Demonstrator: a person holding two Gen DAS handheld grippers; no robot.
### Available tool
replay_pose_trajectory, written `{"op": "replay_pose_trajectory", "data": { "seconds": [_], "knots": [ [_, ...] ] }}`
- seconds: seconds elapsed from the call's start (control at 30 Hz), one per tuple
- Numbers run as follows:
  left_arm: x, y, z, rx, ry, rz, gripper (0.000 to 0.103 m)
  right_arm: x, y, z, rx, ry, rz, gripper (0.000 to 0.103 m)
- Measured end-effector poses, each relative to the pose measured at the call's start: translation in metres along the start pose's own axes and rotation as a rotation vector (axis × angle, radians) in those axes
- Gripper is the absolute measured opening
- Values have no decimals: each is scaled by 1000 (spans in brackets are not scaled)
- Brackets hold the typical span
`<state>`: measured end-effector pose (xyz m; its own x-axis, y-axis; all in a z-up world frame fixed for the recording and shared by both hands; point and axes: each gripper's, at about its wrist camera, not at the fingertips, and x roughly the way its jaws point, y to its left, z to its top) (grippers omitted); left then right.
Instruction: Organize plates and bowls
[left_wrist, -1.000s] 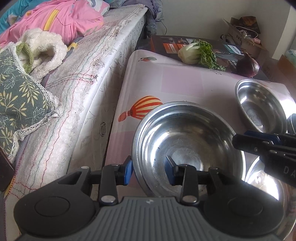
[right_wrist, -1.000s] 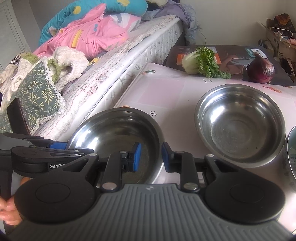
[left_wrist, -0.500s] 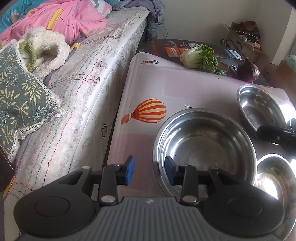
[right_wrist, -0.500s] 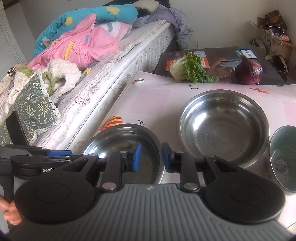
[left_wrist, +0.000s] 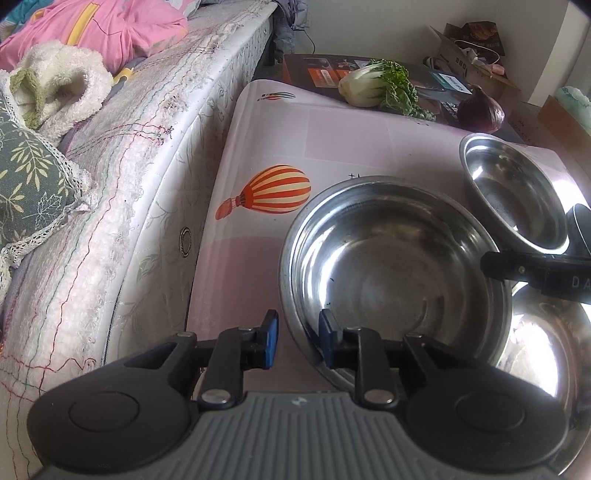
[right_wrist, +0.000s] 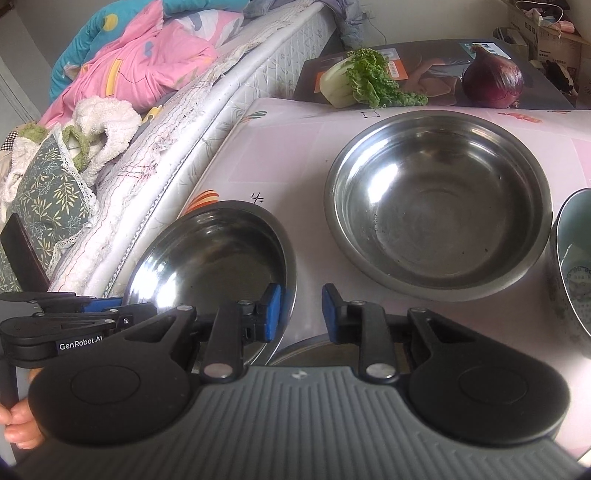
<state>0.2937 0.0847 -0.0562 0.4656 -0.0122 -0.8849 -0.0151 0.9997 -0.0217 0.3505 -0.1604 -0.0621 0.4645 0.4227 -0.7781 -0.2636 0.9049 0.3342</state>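
Bowl (right_wrist: 437, 206) beside cup (right_wrist: 572, 266), right view only

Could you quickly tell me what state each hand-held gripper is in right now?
Left hand-held gripper: open, fingers astride the near rim of the steel bowl, not clamped.
Right hand-held gripper: open, holding nothing.

three steel bowls (left_wrist: 399, 266) (left_wrist: 517, 192) (left_wrist: 546, 354), one pale green cup (right_wrist: 576, 266) far right, one bok choy (right_wrist: 362, 79), one red onion (right_wrist: 493, 83), two grippers (left_wrist: 295, 338) (right_wrist: 301, 312), one patterned cushion (right_wrist: 51, 192)
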Motion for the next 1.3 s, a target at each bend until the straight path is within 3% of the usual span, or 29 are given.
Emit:
{"op": "replay_pose_trajectory", "data": {
  "seconds": [0.2, 0.57, 0.87, 1.13, 1.3],
  "knots": [
    [0, -6, 1, 5, 2, 23, 20, 5, 6, -2, -8, 3, 23, 15],
    [-12, -8, 7, 10, -18, 61, 20, -2, 14, 3, -6, -24, 38, 15],
    [-41, -16, 19, 22, -72, 61, 20, -32, 11, 16, 6, -83, 66, 16],
    [-61, -47, 49, 65, -113, 11, 20, -69, -20, 32, 54, -150, 80, 16],
    [-51, -82, 78, 110, -100, -29, 20, -84, -57, 45, 87, -182, 32, 16]
  ]
}}
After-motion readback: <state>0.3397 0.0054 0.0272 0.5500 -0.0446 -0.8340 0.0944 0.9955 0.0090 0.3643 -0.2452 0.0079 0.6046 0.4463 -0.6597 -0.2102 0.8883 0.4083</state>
